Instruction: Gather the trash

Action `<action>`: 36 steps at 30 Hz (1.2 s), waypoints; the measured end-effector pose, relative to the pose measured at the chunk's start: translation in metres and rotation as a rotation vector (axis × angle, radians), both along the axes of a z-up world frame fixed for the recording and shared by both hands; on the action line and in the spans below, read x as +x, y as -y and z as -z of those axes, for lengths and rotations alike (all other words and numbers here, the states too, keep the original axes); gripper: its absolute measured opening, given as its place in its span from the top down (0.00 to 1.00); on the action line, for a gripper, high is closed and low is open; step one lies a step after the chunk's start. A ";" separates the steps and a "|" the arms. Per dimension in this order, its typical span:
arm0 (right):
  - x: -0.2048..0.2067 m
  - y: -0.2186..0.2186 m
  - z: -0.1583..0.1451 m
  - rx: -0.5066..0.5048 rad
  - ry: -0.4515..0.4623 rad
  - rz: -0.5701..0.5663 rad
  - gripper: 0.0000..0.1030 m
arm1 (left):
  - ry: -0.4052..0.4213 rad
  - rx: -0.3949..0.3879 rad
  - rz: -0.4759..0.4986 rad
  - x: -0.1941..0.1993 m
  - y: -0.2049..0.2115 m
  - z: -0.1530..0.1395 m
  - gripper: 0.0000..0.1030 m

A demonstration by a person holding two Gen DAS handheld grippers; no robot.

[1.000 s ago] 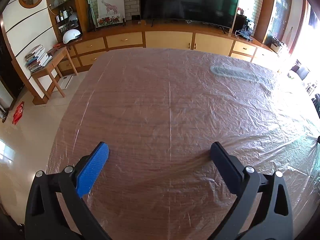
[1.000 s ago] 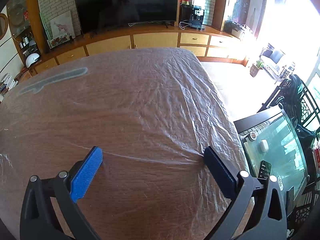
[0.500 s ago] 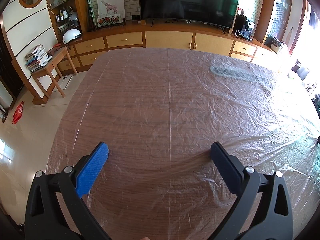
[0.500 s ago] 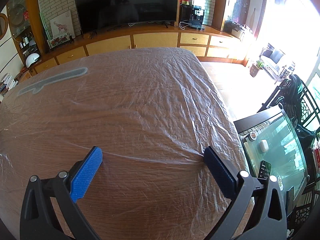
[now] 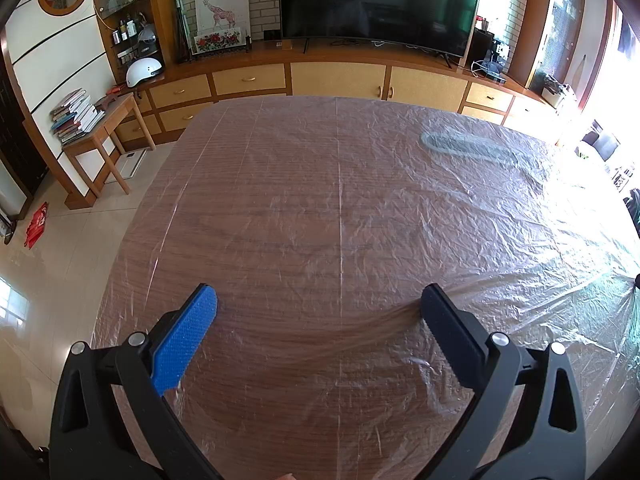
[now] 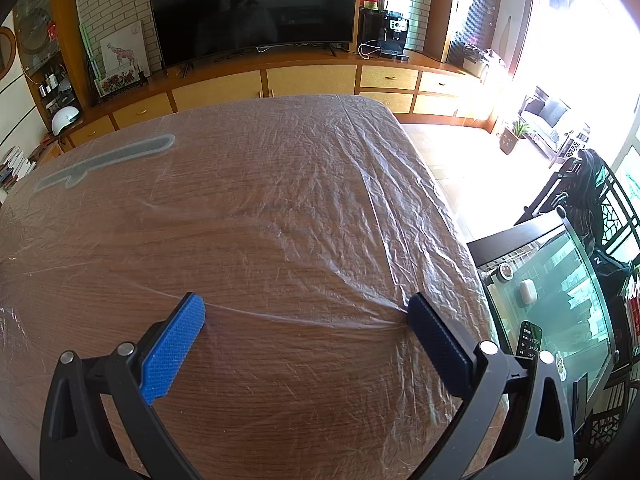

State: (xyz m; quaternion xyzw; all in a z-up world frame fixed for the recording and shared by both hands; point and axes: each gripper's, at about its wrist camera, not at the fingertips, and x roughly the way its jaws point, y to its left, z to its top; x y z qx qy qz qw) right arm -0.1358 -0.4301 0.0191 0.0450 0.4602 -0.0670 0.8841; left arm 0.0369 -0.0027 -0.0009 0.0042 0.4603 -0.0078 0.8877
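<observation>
A thin clear plastic sheet (image 5: 360,200) covers the whole brown wooden table (image 6: 280,380); it is wrinkled and pulled into taut folds near both grippers. My left gripper (image 5: 319,300) is open, its fingertips pressed down on the sheet, and a ridge of plastic runs from its right pad (image 5: 434,306) toward the right edge. My right gripper (image 6: 306,314) is open too, with a tight crease of the plastic sheet (image 6: 304,318) stretched between its pads. A folded grey-blue strip (image 5: 468,148) of plastic lies at the far side, also visible as the strip (image 6: 108,160) in the right wrist view.
A long wooden cabinet (image 5: 340,80) with a large TV (image 5: 376,4) stands behind the table. A small side table with books (image 5: 84,128) is on the floor at left. A glass-topped stand (image 6: 552,300) with a phone sits close to the table's right edge.
Both grippers have stayed in place. In the left wrist view the plastic ridge at the right pad has grown and spread further across between the fingers.
</observation>
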 end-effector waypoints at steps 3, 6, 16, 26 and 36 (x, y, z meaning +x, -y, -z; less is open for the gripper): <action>0.000 0.000 0.000 0.000 0.000 0.000 0.03 | 0.000 0.000 0.001 0.001 0.000 0.000 0.01; 0.000 0.000 0.000 0.000 0.000 0.000 0.03 | 0.000 0.000 0.001 0.001 0.000 0.000 0.01; 0.000 -0.001 0.000 0.000 0.000 0.000 0.03 | 0.000 0.001 0.002 0.001 -0.001 0.000 0.01; 0.000 -0.001 0.000 0.000 0.000 0.000 0.03 | 0.000 0.000 0.001 0.003 -0.004 0.001 0.01; 0.000 -0.001 0.000 0.000 0.000 0.000 0.03 | 0.000 -0.001 -0.005 0.003 -0.017 0.002 0.01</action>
